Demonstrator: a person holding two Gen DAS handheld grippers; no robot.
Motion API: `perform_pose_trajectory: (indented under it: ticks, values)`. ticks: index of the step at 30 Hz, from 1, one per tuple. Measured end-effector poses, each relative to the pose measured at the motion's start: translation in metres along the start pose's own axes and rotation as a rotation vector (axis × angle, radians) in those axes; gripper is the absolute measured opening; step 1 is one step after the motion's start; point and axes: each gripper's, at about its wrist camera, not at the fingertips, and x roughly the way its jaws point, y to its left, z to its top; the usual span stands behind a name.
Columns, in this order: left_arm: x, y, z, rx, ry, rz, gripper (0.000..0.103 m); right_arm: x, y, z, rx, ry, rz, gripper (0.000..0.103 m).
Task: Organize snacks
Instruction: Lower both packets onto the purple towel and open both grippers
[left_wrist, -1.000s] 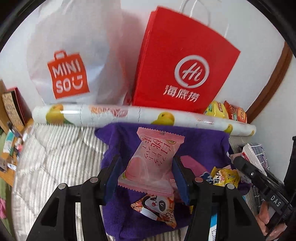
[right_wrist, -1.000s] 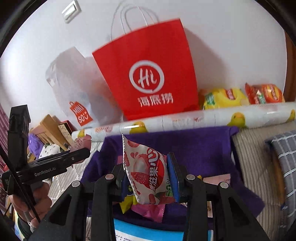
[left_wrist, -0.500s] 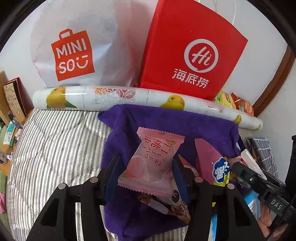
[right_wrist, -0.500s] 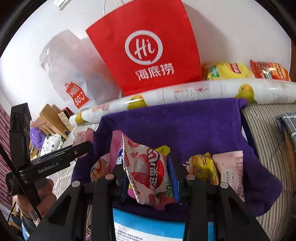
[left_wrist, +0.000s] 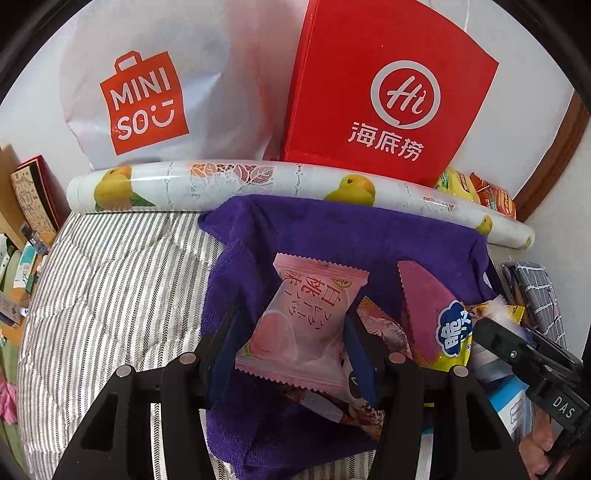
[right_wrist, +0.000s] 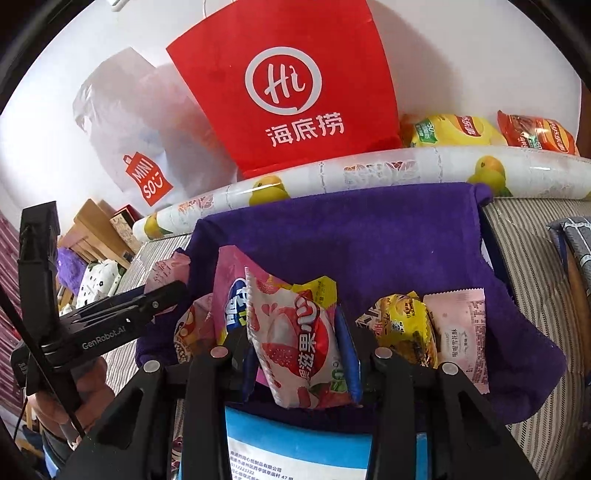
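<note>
Two snack packets, one in each claw, over the purple towel (left_wrist: 332, 236).

The left claw (left_wrist: 291, 347) is clenched on the pink peach packet (left_wrist: 303, 328), long axis tilted up and away, its far serrated edge leaning right. The right claw (right_wrist: 295, 343), jaws easing apart, has the strawberry packet (right_wrist: 295, 332) upright between its pads (top edge towards the red bag (right_wrist: 295, 92)).

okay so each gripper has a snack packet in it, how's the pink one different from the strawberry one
The pink packet in the left gripper is pale pink with a peach picture; the strawberry packet in the right gripper, whose jaws are opening, is white and red. The pink packet's printing reads upside down, the strawberry packet's sideways. Both are small pillow packs with serrated ends, over the purple towel.
</note>
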Motion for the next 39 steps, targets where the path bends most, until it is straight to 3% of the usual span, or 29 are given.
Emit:
perform_pose_trajectory:
  ticks: [10,14,25,33,39]
  values:
    - [-0.001,-0.003,0.001,0.005,0.003,-0.009,0.053,-0.006,0.006,0.000,-0.033,-0.032,-0.020,0.040]
    - [0.000,-0.003,0.001,0.002,0.006,-0.021,0.054,-0.016,0.007,0.001,-0.038,-0.088,-0.028,0.051]
    - [0.001,-0.004,0.001,-0.007,0.023,-0.041,0.055,-0.020,0.010,0.000,-0.050,-0.115,-0.044,0.052]
    - [-0.001,-0.001,0.003,-0.034,0.011,-0.051,0.068,-0.020,0.010,-0.001,-0.048,-0.115,-0.048,0.052]
    - [-0.009,0.005,0.005,-0.064,-0.017,-0.077,0.069,-0.021,0.008,0.000,-0.042,-0.124,-0.054,0.052]
